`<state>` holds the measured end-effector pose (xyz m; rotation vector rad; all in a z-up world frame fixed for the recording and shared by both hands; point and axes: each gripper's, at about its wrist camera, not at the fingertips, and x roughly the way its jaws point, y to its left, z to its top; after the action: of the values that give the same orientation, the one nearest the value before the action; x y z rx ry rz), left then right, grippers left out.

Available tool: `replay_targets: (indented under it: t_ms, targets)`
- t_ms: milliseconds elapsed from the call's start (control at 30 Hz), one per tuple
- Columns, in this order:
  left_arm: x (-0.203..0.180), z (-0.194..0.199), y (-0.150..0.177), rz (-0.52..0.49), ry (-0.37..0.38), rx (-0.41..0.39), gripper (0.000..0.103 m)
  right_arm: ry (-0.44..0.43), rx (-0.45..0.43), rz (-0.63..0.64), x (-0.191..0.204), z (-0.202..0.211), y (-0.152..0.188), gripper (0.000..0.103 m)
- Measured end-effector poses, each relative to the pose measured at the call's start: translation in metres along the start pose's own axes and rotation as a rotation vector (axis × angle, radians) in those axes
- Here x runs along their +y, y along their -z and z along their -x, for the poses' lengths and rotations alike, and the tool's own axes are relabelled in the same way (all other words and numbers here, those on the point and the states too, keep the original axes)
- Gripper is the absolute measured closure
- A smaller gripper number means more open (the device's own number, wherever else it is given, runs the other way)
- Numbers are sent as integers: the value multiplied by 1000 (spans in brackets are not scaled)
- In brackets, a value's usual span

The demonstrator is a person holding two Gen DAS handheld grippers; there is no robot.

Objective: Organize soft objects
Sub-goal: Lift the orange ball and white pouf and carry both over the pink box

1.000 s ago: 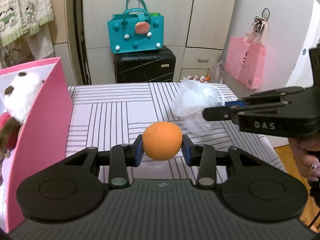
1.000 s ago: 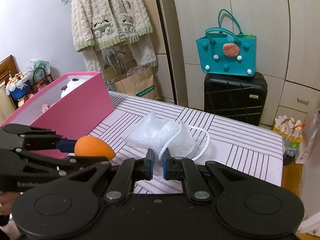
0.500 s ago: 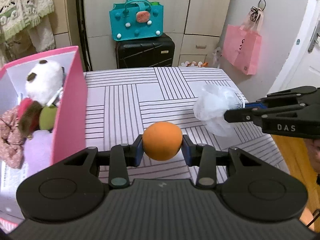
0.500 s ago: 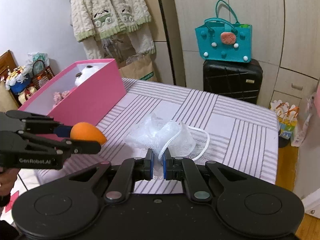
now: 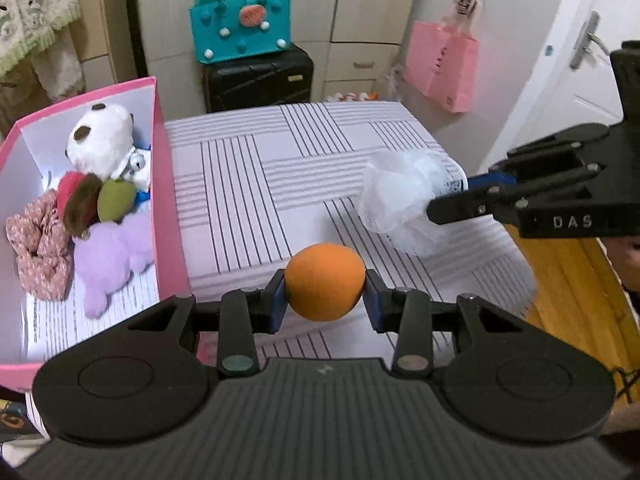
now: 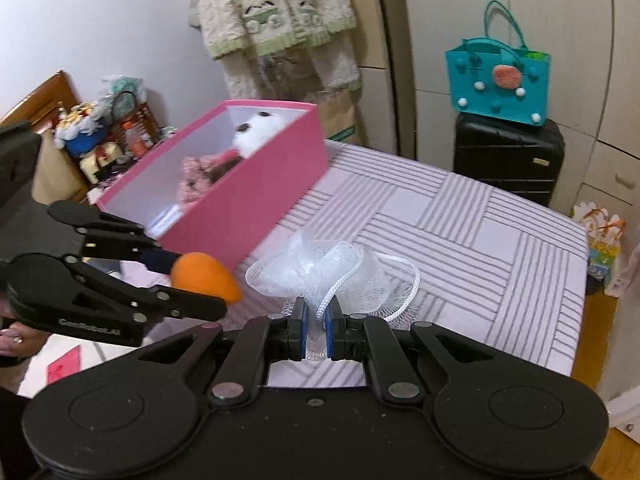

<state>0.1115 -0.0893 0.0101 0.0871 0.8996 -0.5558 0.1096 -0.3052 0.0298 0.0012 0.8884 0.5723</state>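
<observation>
My left gripper (image 5: 325, 302) is shut on an orange soft ball (image 5: 325, 282), held above the striped table (image 5: 256, 184) just right of the pink box (image 5: 166, 184). The ball (image 6: 204, 276) and left gripper (image 6: 192, 280) also show at the left of the right wrist view. My right gripper (image 6: 316, 334) is shut on a white mesh bath pouf (image 6: 320, 268) with a white cord, lifted over the table's right side. The pouf (image 5: 404, 200) and right gripper (image 5: 460, 196) appear at the right of the left wrist view. In the pink box (image 6: 256, 204) lie several plush toys.
A white panda plush (image 5: 102, 140), a purple plush (image 5: 112, 256) and a floral fabric piece (image 5: 38, 248) fill the box. Behind the table stand a black suitcase (image 5: 256, 80) with a teal bag (image 5: 240, 28). A pink bag (image 5: 440, 64) hangs at right. Wooden floor lies right of the table.
Both grippers have risen and drawn back with their loads. The view now looks down into the pink box, showing more of its plush toys. Neither grip has altered.
</observation>
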Motion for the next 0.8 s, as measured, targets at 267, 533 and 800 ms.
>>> replay_targets:
  t_ms: [267,533,800]
  targets:
    - [2,32,10,-12,74,37,65,-84,43,20,31,16,3,93]
    - [15,60,16,-37,108,104,64,-167,116,8,53,10,-3,93]
    - [41,87,27,-34,124,149,64,-228,131,32,86,6,-16,93]
